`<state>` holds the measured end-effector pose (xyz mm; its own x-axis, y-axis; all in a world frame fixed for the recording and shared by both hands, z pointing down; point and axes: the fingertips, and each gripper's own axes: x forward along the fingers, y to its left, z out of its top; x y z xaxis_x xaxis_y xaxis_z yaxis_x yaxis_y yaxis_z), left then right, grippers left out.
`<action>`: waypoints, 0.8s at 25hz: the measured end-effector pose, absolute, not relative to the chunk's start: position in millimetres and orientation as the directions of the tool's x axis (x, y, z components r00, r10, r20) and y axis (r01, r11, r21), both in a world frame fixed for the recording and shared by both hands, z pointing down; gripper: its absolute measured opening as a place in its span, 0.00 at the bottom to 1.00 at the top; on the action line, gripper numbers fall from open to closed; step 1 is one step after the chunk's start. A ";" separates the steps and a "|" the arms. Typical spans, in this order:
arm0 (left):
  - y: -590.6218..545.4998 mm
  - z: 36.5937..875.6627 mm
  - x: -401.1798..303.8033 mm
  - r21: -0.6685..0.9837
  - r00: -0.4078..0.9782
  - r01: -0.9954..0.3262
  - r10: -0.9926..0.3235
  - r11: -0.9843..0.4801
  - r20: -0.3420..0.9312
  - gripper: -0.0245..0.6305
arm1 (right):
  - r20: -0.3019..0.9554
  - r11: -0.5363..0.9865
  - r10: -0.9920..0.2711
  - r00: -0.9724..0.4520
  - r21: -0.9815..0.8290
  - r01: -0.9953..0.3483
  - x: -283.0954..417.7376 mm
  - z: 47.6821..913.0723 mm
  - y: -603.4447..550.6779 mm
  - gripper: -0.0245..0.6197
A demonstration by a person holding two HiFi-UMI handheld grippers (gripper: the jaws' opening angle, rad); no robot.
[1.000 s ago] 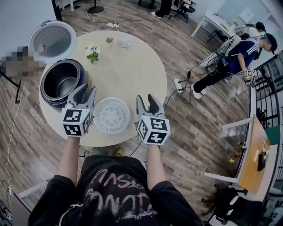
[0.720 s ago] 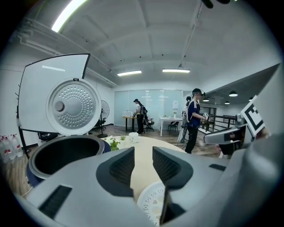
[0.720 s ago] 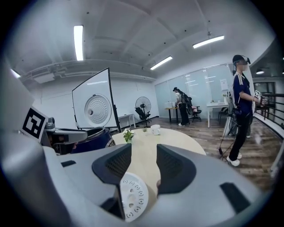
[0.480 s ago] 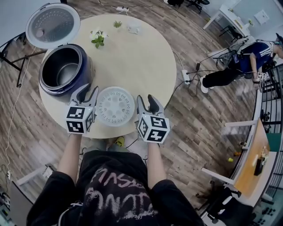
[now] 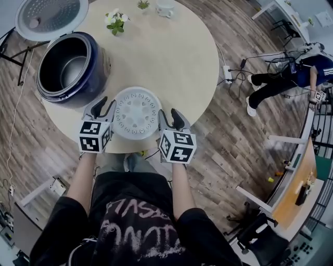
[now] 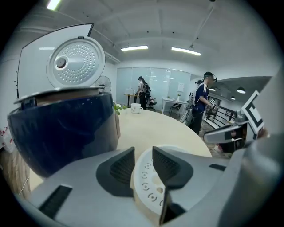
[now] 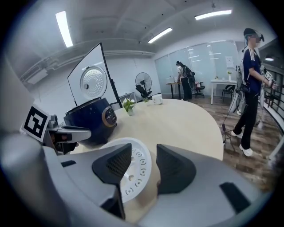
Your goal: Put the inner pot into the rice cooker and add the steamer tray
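The steamer tray point(image 5: 136, 112) is a flat, round disc of matte white plastic with a raised rim. Its face is pierced by rings of small round holes around a plain hub. It lies flat on the round table point(image 5: 171, 57), whose top is smooth, pale wood-tone laminate, and it sits at the table's 6 o'clock edge, nearest the person.

The left tongs point(image 5: 104, 104) are at the tray's 9 o'clock and the right tongs point(image 5: 170, 114) at its 3 o'clock. Each pair is grey moulded plastic with dark, finely ribbed pads. Each also carries a white cube printed with black square markers. In both gripper views the jaws stand apart and straddle the tray's rim, one pad above the perforated face and the other outside the edge. A gap shows beside the rim, so neither pair is clamped on it.

The rice cooker point(image 5: 99, 62) stands at 10 o'clock from the tray. It is a squat, glossy navy drum lined in dull grey metal, which looks to be the inner pot point(image 5: 65, 70) seated inside. Its hinged lid point(image 5: 50, 15) is thrown back, showing a silvery dimpled inner plate.

At 12 o'clock, well apart from the tray, are a small leafy plant point(image 5: 115, 22) and a white cup point(image 5: 165, 8).
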<state>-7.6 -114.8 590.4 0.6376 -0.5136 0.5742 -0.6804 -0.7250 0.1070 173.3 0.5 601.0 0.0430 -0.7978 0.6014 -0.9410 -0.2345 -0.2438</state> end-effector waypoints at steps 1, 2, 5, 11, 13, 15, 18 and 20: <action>-113.1 597.8 -7.7 0.108 0.633 -0.680 -0.506 -0.725 0.585 0.25 | 0.609 -0.234 -0.792 0.037 -0.248 -0.940 171.8 607.3 1.0 0.32; -111.2 605.6 -8.0 0.110 0.629 -0.679 -0.498 -0.725 0.597 0.25 | 0.617 -0.235 -0.787 0.031 -0.253 -0.938 170.4 613.7 1.5 0.32; -104.7 627.9 -12.3 0.124 0.612 -0.684 -0.474 -0.719 0.633 0.25 | 0.644 -0.240 -0.765 0.013 -0.266 -0.933 164.2 633.3 4.3 0.32; -95.1 661.5 -27.3 0.156 0.580 -0.709 -0.442 -0.688 0.684 0.25 | 0.684 -0.244 -0.729 -0.015 -0.280 -0.928 152.3 662.1 10.5 0.31; -92.7 671.2 -28.8 0.168 0.573 -0.714 -0.429 -0.680 0.698 0.25 | 0.697 -0.244 -0.717 -0.024 -0.283 -0.927 150.1 670.9 10.3 0.31; -89.4 679.7 -30.9 0.174 0.565 -0.717 -0.418 -0.675 0.711 0.25 | 0.706 -0.247 -0.708 -0.029 -0.286 -0.926 147.2 678.6 10.8 0.31; -87.4 689.1 -29.7 0.186 0.565 -0.717 -0.403 -0.672 0.720 0.24 | 0.716 -0.254 -0.698 -0.029 -0.285 -0.924 147.5 687.5 10.8 0.31; -87.7 691.0 -28.3 0.194 0.569 -0.716 -0.399 -0.671 0.720 0.23 | 0.723 -0.256 -0.691 -0.029 -0.281 -0.925 148.4 691.6 10.3 0.30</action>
